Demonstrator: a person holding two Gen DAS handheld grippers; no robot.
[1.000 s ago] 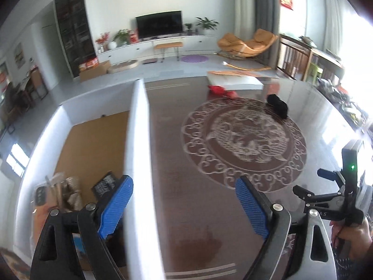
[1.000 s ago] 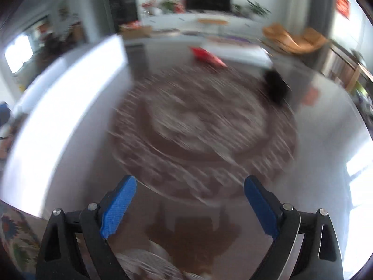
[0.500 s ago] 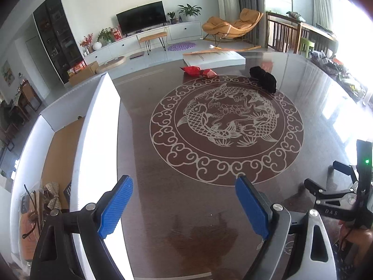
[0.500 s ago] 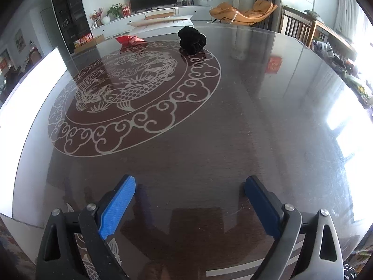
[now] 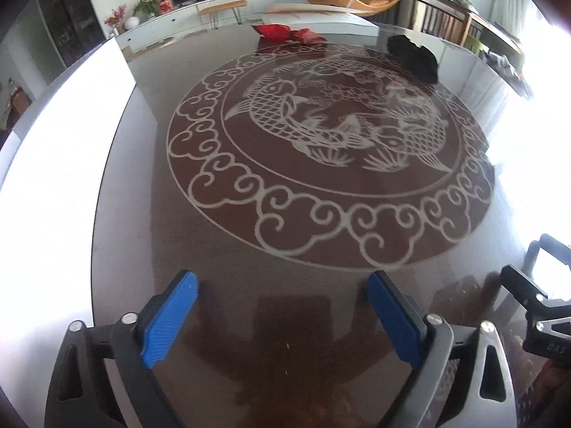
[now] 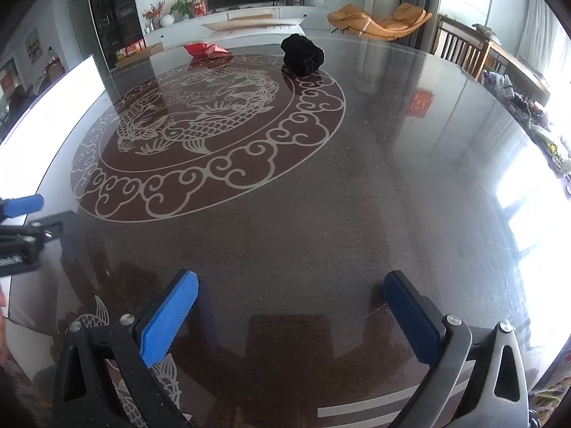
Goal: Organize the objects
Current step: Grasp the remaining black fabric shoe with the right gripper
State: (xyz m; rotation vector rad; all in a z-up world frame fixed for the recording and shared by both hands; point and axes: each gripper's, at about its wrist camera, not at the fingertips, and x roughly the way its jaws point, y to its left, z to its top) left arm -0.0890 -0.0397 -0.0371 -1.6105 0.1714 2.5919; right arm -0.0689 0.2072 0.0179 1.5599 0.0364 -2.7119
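My left gripper (image 5: 282, 281) hovers low over the dark glossy table (image 5: 221, 249), its jaws opening with nothing between the blue pads. My right gripper (image 6: 291, 278) stands open beside it over bare table, also with nothing between its pads. A black cloth bundle (image 5: 414, 57) (image 6: 302, 53) lies at the far rim of the koi medallion (image 5: 321, 142). A red packet (image 5: 285, 32) (image 6: 205, 50) lies at the far edge. Both are well beyond the grippers. In the right wrist view, part of the left gripper shows at the left edge.
A tall white box wall (image 5: 53, 164) (image 6: 53, 107) runs along the table's left side. A flat white box (image 5: 321, 19) lies behind the red packet. Bright window glare covers the right. Chairs, a lounger and a TV unit stand beyond the table.
The left gripper came off the white box's wall, swung right over the table, sank closer to it and spread its jaws wider. The right view swung, then settled.
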